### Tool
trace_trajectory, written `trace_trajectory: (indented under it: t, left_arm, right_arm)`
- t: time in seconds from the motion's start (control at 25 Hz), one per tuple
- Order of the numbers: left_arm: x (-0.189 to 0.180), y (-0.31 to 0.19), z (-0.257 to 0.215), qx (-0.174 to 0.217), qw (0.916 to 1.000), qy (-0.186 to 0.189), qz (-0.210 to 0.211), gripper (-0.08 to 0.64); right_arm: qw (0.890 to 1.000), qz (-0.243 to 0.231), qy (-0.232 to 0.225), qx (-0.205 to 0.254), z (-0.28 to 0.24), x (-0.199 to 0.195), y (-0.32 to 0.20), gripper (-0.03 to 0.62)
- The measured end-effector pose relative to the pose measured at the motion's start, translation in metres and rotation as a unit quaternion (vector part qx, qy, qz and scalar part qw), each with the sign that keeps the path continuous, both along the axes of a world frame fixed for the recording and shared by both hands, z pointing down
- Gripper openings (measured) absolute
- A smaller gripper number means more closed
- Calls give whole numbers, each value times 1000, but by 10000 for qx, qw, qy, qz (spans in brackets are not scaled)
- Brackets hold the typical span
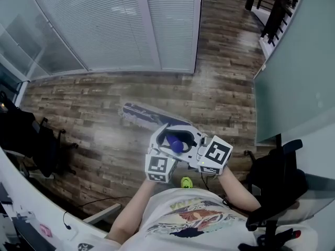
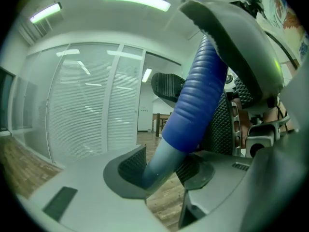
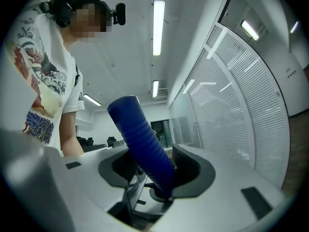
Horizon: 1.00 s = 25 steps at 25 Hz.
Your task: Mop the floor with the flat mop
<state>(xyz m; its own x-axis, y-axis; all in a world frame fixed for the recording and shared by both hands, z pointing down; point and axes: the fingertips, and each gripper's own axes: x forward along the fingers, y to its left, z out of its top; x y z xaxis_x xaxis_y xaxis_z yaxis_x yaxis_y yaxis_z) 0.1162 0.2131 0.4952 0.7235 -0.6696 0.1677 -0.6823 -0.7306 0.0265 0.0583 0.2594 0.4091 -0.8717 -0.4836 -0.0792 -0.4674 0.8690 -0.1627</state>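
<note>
Leftmost, a black office chair [image 1: 31, 140] at the room's edge, off the open stretch of wooden floor [image 1: 89, 103], probably so as not to block the strokes. Next, the flat mop head [image 1: 149, 116], down flat on the boards ahead of the person and short of the white blinds [image 1: 104, 25]; set out in front so that the pad meets the floor along its whole length. Then the left gripper [image 1: 163, 140], close to the chest, clamped on the mop handle [image 1: 177, 145] where grey shaft meets ribbed blue grip; the lower hold of the two, seemingly for steering. Just beside it, the right gripper [image 1: 193, 144], closed round the blue grip nearer its top end, one pad plainly pressed to it and the other close against it; looks like the hold that pushes and pulls. Both held near level and close together, hence the slanted handle. Rightmost, another black chair [image 1: 277, 177], beside the person, clear of the mop.
</note>
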Motion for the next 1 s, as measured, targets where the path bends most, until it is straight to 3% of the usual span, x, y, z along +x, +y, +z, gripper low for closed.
trace_trajectory:
  t: [0.2, 0.36, 0.56, 0.76, 1.0]
  left_arm:
    - [-26, 39, 6, 253, 9990, 171, -337, 152]
    - [-40, 47, 11, 399, 9984, 216, -329, 147]
    - [-51, 23, 9, 491, 9979, 327, -263, 147]
    - [-70, 0, 27, 393, 9986, 265, -248, 147]
    - [-92, -70, 39, 328, 9991, 225, -120, 147]
  right_arm:
    - [9973, -472, 466, 312, 12, -26, 45, 206]
    - [9949, -677, 472, 582, 18, -42, 56, 201]
    - [9951, -676, 364, 624, 14, -53, 31, 198]
    - [9925, -847, 633, 618, 35, -73, 13, 198]
    - [9910, -905, 779, 602, 50, -101, -56, 199]
